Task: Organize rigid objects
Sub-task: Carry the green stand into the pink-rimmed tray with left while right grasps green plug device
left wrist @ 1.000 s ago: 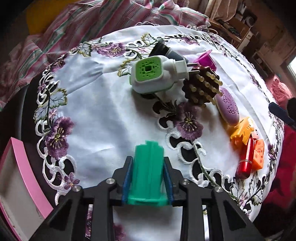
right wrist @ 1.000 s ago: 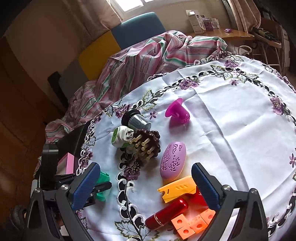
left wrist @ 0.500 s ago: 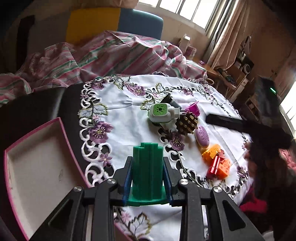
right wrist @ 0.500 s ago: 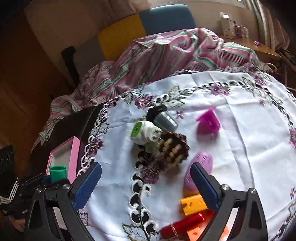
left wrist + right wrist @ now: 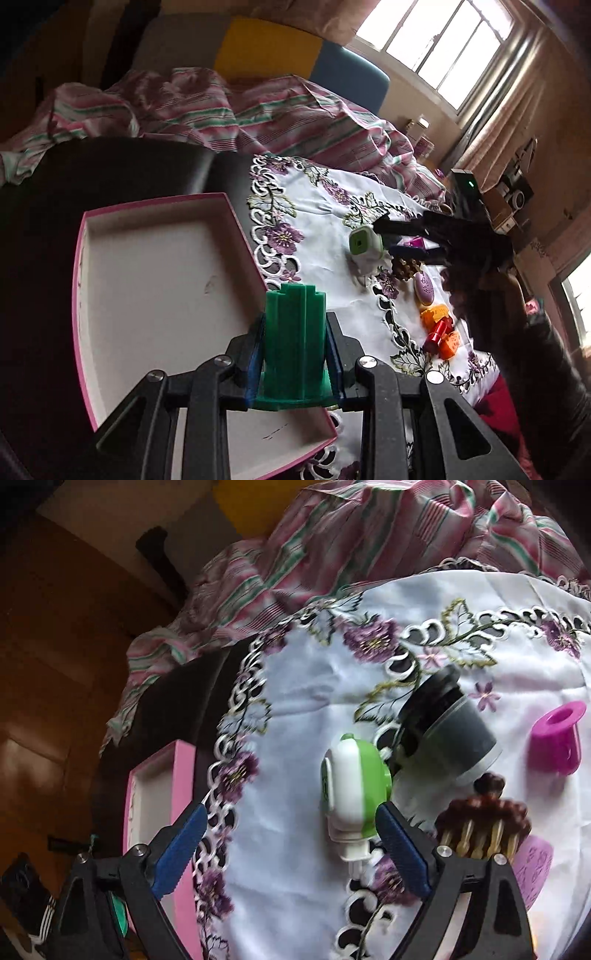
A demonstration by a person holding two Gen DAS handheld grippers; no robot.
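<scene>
Since half a second ago I have swung my left gripper from the table edge to over the pink box, and my right gripper has closed in on the green-and-white plug-in device.

Left wrist view:
- Left gripper: fingers pinching the green ribbed plastic block from both sides, block upright between the blue pads.
- Pink box: open, pale inner floor, lying on the dark surface just beside the embroidered white tablecloth; the block sits in front of its right-hand wall.
- On the cloth, well beyond: plug-in device, brown studded brush, lilac oval soap-shaped item, orange clip, red tube, orange block.
- The right gripper shows as dark fingers beside the plug-in device.
- Striped pink-green fabric heaped behind the table.

Right wrist view:
- Right gripper: fingers spread wide, nothing held; the right blue pad lies just beside the plug-in device's lower edge, the left pad over the cloth's lace border.
- Grey-and-black cylindrical cap touching the device's far side.
- Magenta cup-shaped piece apart to the right.
- Brown brush near the right finger; lilac item partly hidden behind it.
- Pink box at the cloth's left edge.
</scene>
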